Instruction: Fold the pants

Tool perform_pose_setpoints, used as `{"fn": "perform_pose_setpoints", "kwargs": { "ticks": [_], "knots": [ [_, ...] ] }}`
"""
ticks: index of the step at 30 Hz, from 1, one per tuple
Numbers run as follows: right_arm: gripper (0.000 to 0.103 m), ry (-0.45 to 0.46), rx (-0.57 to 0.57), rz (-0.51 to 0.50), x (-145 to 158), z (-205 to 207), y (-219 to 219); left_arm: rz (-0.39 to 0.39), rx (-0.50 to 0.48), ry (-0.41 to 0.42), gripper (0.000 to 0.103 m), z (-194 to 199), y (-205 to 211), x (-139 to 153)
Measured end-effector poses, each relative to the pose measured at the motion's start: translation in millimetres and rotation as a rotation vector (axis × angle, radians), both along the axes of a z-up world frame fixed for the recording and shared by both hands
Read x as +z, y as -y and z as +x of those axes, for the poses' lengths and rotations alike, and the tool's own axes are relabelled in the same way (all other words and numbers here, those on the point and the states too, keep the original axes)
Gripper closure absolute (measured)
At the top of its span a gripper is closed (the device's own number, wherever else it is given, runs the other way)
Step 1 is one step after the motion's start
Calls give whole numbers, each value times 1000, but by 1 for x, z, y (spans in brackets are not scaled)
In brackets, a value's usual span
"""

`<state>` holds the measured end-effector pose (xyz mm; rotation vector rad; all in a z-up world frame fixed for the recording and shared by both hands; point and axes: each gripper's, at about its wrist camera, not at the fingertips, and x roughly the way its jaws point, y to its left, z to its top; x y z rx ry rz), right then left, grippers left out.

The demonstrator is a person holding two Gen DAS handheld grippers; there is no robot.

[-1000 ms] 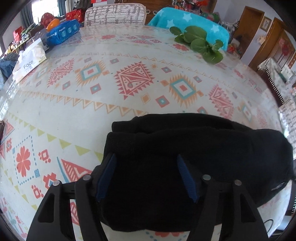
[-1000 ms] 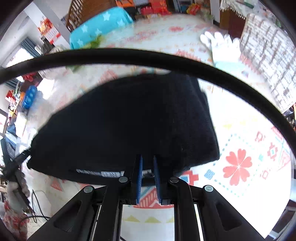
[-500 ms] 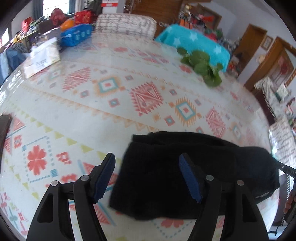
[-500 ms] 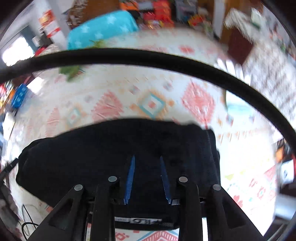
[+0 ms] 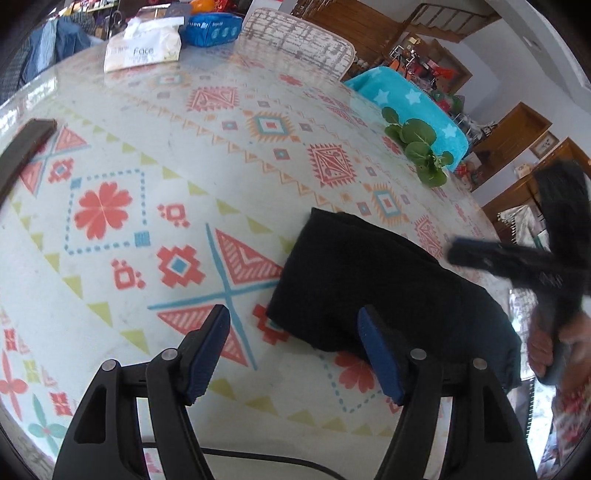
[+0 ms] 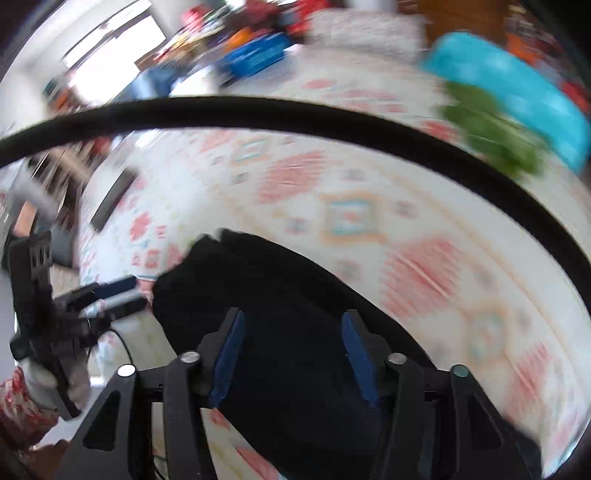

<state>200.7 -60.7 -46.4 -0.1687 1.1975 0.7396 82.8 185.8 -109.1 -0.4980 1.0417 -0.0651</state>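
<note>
The black pants [image 5: 384, 291] lie folded into a thick rectangle on the patterned tablecloth [image 5: 155, 206]. My left gripper [image 5: 293, 318] hangs open above the cloth at the pants' near left corner, with nothing gripped. My right gripper [image 6: 292, 320] hovers over the pants [image 6: 295, 273]; its jaws are opening and the blue pads touch no fabric. The right wrist view is blurred by motion. In the left wrist view the right gripper [image 5: 480, 254] shows as a dark blur held by a hand [image 5: 543, 347]. The left gripper [image 6: 110, 295] appears at the left of the right wrist view.
At the far side stand a white tissue pack [image 5: 142, 51], a blue pack [image 5: 210, 26] and leafy greens [image 5: 421, 151]. Chairs, one draped in turquoise star cloth [image 5: 406, 96], stand behind. A dark flat bar [image 5: 22, 147] lies at the left edge. A black cable [image 6: 295, 114] arcs before the right camera.
The right gripper, shut on the pants' waist edge a second ago, has opened, let go and swung across fast. The left gripper has drawn back leftwards off the pants and stayed open.
</note>
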Motion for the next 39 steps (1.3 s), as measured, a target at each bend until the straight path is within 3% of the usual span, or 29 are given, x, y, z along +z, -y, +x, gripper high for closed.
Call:
{"fn": "perform_pose_setpoints", "kwargs": {
  "ticks": [9,12,16,20,21,22,24,25,29,39],
  "knots": [
    [38,-124,192,-41,-45,55,-105,-42,11,4,32,4,-6,-7],
    [38,-158,249,-59,-57,54,-122,-62,19,-1,32,7,-10,-11],
    [29,-192,315,-40,-62,48,-138,-80,21,-4,32,9,-13,-14],
    [24,-118,422,-139,-64,30,-158,-88,19,2,32,12,-16,-14],
    [32,-83,448,-174,-64,24,-162,-87,16,2,32,13,-17,-14],
    [51,-39,475,-213,-64,15,-167,-86,13,3,32,13,-17,-13],
    [67,-16,510,-245,-61,3,-172,-85,4,3,32,15,-16,-14],
    [70,2,523,-257,-60,-4,-173,-84,-1,5,32,17,-15,-14],
    [73,48,523,-260,-50,-20,-172,-78,-46,15,32,23,-8,-14],
    [73,51,432,-157,-4,-5,-141,-160,-179,81,32,52,15,-13]
  ]
}}
